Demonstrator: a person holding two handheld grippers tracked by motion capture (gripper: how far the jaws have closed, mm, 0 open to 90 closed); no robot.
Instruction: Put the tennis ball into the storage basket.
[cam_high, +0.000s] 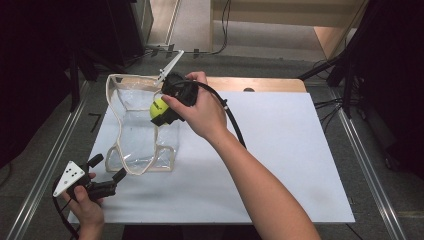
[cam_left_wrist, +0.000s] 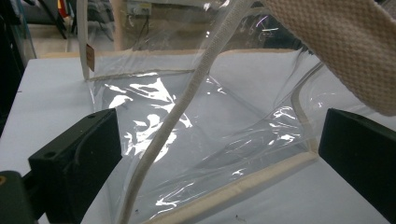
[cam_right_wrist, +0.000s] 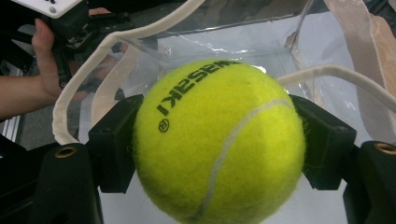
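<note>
The tennis ball (cam_right_wrist: 219, 140), yellow-green with black lettering, is pinched between the two black jaws of the right gripper (cam_high: 161, 114), one pad against each side of the ball. In the high view the tennis ball (cam_high: 158, 107) hangs above the open mouth of the clear plastic bag (cam_high: 142, 142), not yet inside it and touching none of its walls. This placement suggests the work in hand is loading the ball into the bag from above.

The bag stands on the white bench (cam_high: 280, 150), its seams edged with cream binding (cam_left_wrist: 243, 186). A woven cream strap (cam_left_wrist: 345, 46) and a thin corded handle (cam_left_wrist: 187, 98) arch across the opening. In the right gripper view a corded loop (cam_right_wrist: 336, 72) runs just behind the ball; it is the likeliest thing to snag a descent, so the ball should go down between the handles.

The left gripper (cam_high: 107, 172) rests low at the near corner of the bag, jaws spread wide, with the clear wall and bound bottom edge between them but not clamped. It appears placed to steady the bag or hold the mouth open.

Beyond the bench lie a floor, dark stands and cables (cam_high: 225, 30), well apart from the work.
</note>
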